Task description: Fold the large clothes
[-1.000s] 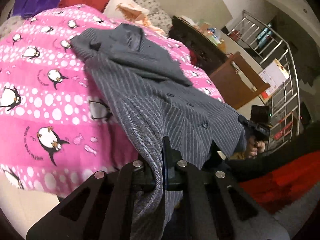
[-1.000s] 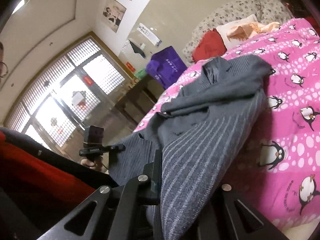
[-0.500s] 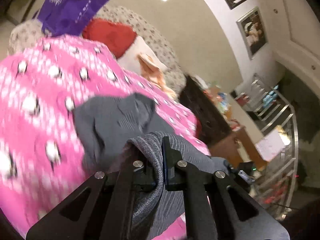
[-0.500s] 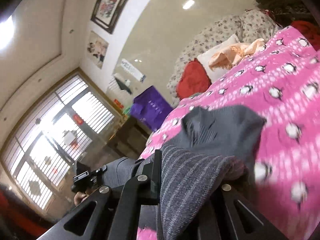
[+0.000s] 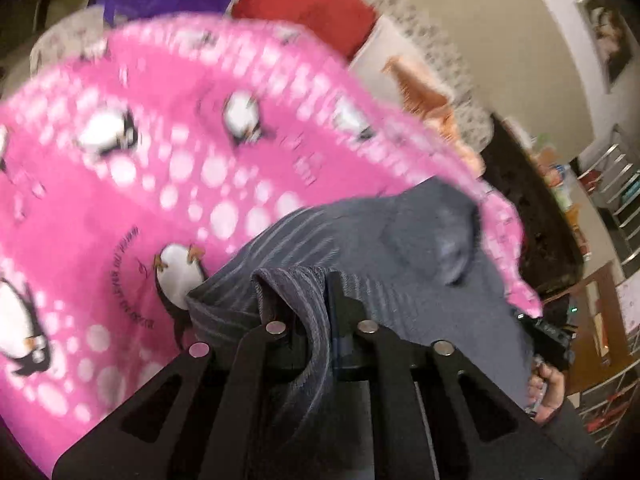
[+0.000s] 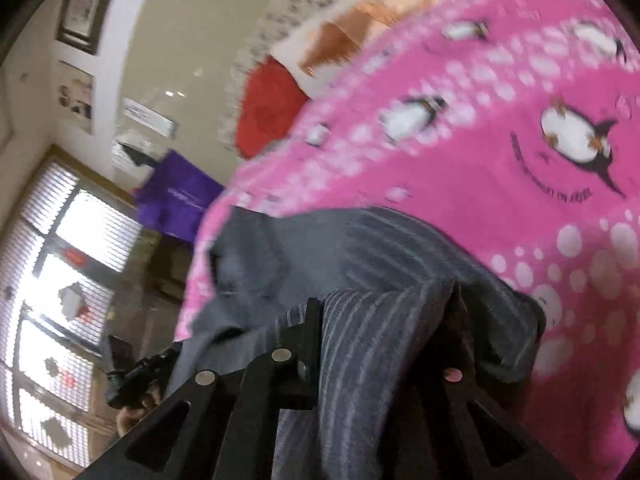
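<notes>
- Left gripper: jaws closed on a bunched fold of the grey striped garment.
- Right gripper: jaws clamped on another fold of the garment.
- Garment lies on the pink penguin blanket, doubled over near both grippers.
- Both views are blurred.

Left gripper pinches grey striped garment over pink blanket.
</notes>
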Motion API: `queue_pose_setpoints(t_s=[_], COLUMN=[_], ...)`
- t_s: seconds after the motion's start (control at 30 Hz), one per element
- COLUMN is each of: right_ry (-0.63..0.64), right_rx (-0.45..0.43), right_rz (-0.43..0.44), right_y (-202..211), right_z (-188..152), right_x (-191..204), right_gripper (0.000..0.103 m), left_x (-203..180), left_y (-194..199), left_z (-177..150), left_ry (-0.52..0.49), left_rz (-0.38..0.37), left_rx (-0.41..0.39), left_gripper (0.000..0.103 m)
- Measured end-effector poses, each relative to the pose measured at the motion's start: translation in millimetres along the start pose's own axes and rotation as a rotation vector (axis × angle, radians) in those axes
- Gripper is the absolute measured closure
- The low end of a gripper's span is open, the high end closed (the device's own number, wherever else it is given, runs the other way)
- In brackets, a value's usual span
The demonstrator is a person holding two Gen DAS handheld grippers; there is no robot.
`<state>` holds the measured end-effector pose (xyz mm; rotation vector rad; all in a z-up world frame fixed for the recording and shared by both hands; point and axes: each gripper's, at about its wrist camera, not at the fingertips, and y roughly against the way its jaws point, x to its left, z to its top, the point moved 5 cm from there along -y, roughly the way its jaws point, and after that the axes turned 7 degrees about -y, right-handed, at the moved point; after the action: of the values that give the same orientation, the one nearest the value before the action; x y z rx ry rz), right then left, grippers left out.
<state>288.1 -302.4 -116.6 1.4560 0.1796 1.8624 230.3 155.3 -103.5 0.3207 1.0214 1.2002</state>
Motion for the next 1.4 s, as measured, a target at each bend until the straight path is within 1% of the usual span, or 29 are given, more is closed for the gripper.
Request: queue_pose_setpoints(t_s=[0.07, 0.13, 0.17, 0.2, 0.23, 0.27, 0.3, 0.33, 0.37, 0.43, 0.5, 0.53, 0.6, 0.63, 0.67, 0.7, 0.73, 0.77, 0.83, 0.9, 0.97, 1.07, 1.13, 1.2, 1.23, 1.27, 1.33, 1.37, 1.4], right_ry=[-0.011, -0.038, -0.057, -0.067, -0.079, -0.098, -0.110, -0.123, -0.133, -0.145, -0.138, -0.114, -0.016, 0.067, 0.138, 0.209, 0.293, 0.378, 0.453, 0.437, 0.430, 0.439, 0.434, 0.416, 0.392, 0.378, 0.383, 0.382, 0.382], right_rx=[0.016, 0.023, 0.032, 0.040, 0.053, 0.059, 0.052, 0.035, 0.008, -0.041, -0.070, -0.091, -0.123, -0.125, -0.119, -0.108, -0.085, -0.045, 0.029, 0.063, 0.075, 0.055, 0.062, 0.072, 0.063, 0.026, -0.048, -0.092, -0.124], right_rz=[0.009, 0.028, 0.042, 0.052, 0.066, 0.087, 0.094, 0.101, 0.106, 0.103, 0.070, 0.046, 0.005, -0.023, -0.044, -0.068, -0.101, -0.133, -0.176, -0.189, -0.203, -0.209, -0.245, -0.316, -0.323, -0.317, -0.310, -0.296, -0.304], right_y=[-6.1, -4.7, -2.6, 0.0, 4.2, 13.1, 20.1, 33.1, 48.7, 82.2, 109.9, 125.3, 151.1, 160.7, 164.9, 165.4, 161.1, 152.4, 130.9, 105.9, 84.1, 58.7, 39.4, 17.4, 11.5, 8.8, 14.7, 19.5, 22.8], right_z=[0.1, 1.1, 1.8, 1.1, 0.8, 1.5, 1.3, 0.6, 0.8, -2.6, -9.2, -15.2, -32.8, -48.4, -61.7, -74.7, -91.8, -110.5, -136.3, -150.9, -157.7, -157.4, -152.1, -142.0, -136.2, -127.3, -119.0, -115.0, -112.8], right_x=[-6.0, -7.9, -8.4, -7.9, -7.0, -5.5, -5.3, -4.8, -5.0, -6.2, -6.0, -3.1, 9.9, 21.6, 30.2, 38.1, 47.2, 55.7, 61.8, 61.7, 65.0, 77.9, 77.3, 69.6, 65.9, 67.6, 75.3, 79.2, 80.4], right_gripper=[0.098, 0.098, 0.097, 0.095, 0.088, 0.076, 0.068, 0.059, 0.059, 0.059, 0.059, 0.059, 0.059, 0.059, 0.059, 0.060, 0.070, 0.082, 0.088, 0.089, 0.089, 0.089, 0.089, 0.089, 0.089, 0.089, 0.089, 0.089, 0.089], left_x=[5.8, 12.4, 15.9, 17.0, 17.9, 19.7, 19.0, 20.7, 21.5, 24.7, 27.4, 25.5, 12.0, -1.8, -14.0, -31.7, -48.1, -67.6, -89.5, -103.7, -105.7, -109.7, -114.1, -116.5, -117.5, -117.6, -115.8, -112.8, -109.5], left_y=[-11.0, -8.5, -6.8, -4.9, -0.9, 2.3, 8.0, 15.6, 23.4, 43.1, 66.4, 76.6, 104.2, 119.3, 126.0, 131.4, 133.9, 131.3, 119.2, 95.9, 75.0, 63.7, 57.7, 52.7, 51.6, 50.7, 51.2, 52.1, 51.7], left_z=[-6.0, -10.0, -11.1, -11.0, -12.4, -12.6, -12.5, -12.0, -10.9, -9.0, -10.5, -13.6, -27.0, -39.0, -48.1, -60.6, -74.0, -90.9, -109.9, -127.4, -134.7, -133.3, -130.9, -129.5, -130.7, -130.6, -124.1, -117.3, -112.0], left_ry=[-0.003, 0.040, 0.072, 0.087, 0.097, 0.106, 0.108, 0.102, 0.096, 0.078, 0.068, 0.056, -0.016, -0.065, -0.101, -0.154, -0.206, -0.266, -0.300, -0.315, -0.285, -0.273, -0.280, -0.288, -0.294, -0.305, -0.318, -0.305, -0.283], left_rz=[-0.009, -0.051, -0.074, -0.085, -0.094, -0.098, -0.098, -0.104, -0.108, -0.069, -0.030, -0.018, 0.019, 0.032, 0.032, 0.021, 0.015, 0.008, -0.025, -0.034, -0.017, -0.014, -0.008, -0.013, -0.006, 0.006, 0.056, 0.073, 0.081], left_rx=[0.016, -0.005, -0.001, 0.007, 0.020, 0.034, 0.044, 0.050, 0.049, 0.025, -0.016, -0.033, -0.086, -0.115, -0.125, -0.130, -0.123, -0.100, -0.068, -0.017, 0.017, 0.012, 0.016, 0.028, 0.027, 0.021, -0.016, -0.034, -0.045], left_gripper=[0.094, 0.094, 0.094, 0.094, 0.092, 0.086, 0.082, 0.070, 0.058, 0.048, 0.048, 0.048, 0.048, 0.048, 0.051, 0.057, 0.071, 0.076, 0.077, 0.077, 0.077, 0.077, 0.077, 0.077, 0.077, 0.077, 0.077, 0.077, 0.077])
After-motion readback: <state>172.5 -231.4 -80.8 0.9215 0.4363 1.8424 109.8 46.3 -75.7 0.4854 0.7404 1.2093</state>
